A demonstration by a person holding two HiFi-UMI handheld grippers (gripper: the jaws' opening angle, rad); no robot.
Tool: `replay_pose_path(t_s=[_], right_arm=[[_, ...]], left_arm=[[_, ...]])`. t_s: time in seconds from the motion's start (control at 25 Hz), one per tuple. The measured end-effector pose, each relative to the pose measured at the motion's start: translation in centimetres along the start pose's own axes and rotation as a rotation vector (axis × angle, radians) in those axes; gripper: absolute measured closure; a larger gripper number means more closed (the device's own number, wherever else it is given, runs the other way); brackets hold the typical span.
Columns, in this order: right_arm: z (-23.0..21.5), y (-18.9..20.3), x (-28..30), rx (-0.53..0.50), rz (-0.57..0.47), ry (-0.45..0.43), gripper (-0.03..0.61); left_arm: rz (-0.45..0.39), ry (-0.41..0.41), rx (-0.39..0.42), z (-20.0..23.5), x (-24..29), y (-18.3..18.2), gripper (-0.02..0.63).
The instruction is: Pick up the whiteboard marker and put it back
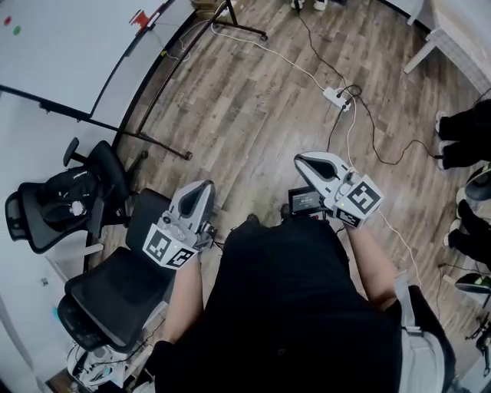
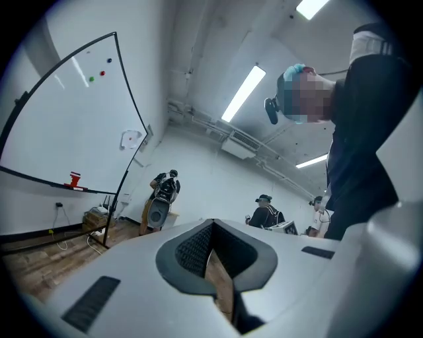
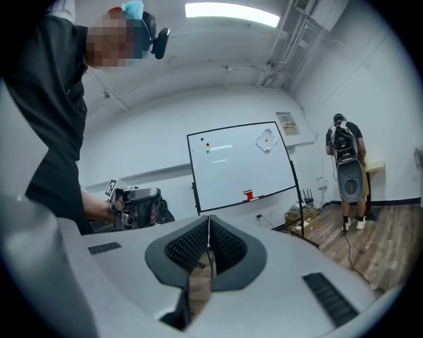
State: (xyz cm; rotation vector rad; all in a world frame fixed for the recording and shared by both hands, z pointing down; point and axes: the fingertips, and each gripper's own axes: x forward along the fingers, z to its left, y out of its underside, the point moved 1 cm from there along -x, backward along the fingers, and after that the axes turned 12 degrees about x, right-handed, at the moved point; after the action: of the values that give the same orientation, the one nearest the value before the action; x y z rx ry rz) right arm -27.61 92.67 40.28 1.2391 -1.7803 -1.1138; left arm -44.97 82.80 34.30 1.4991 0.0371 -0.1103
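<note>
The whiteboard [image 1: 69, 46] stands on its frame at the far left of the room, and also shows in the left gripper view [image 2: 66, 119] and the right gripper view [image 3: 238, 165]. On its ledge sits a small red object [image 1: 140, 17] [image 2: 75, 179] [image 3: 248, 195] with a thin red stick [image 1: 157, 11] beside it, which may be the marker. My left gripper [image 1: 201, 186] [image 2: 213, 223] and right gripper [image 1: 301, 160] [image 3: 209, 221] are held level at waist height, far from the board. Both are shut with nothing between the pads.
Two black office chairs [image 1: 115, 284] [image 1: 57, 196] stand close on my left. A power strip [image 1: 337, 97] and cables [image 1: 261, 47] lie on the wood floor ahead. A person with a backpack [image 3: 347, 165] [image 2: 162, 198] stands beyond the board; others [image 2: 264, 211] stand further right.
</note>
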Motion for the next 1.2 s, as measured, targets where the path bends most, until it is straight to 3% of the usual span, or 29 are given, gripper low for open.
replay_pose_path(t_s=[0.16, 0.44, 0.8, 0.96, 1.2], right_arm=[[-2.7, -0.1, -2.0, 0.025, -0.019, 0.007, 0.558], [-6.0, 1.4, -1.5, 0.072, 0.022, 0.044, 0.558], [-11.2, -1.3, 6.5, 0.038, 0.103, 0.056, 0.558], [-12.9, -3.0, 10.9, 0.018, 0.177, 0.035, 0.558], [-15.4, -5.5, 18.0, 0.0, 0.194, 0.041, 0.558]], left_arm=[[0.001, 0.001, -0.015, -0.7, 1.8, 0.4, 0.602], [0.085, 0.004, -0.052, 0.8, 3.8, 2.6, 0.601], [-0.01, -0.007, -0.101, 11.3, 9.0, 3.3, 0.601], [-0.074, 0.062, -0.108, 15.5, 11.8, 1.7, 0.602], [-0.093, 0.128, -0.108, 21.5, 13.6, 1.2, 0.602]])
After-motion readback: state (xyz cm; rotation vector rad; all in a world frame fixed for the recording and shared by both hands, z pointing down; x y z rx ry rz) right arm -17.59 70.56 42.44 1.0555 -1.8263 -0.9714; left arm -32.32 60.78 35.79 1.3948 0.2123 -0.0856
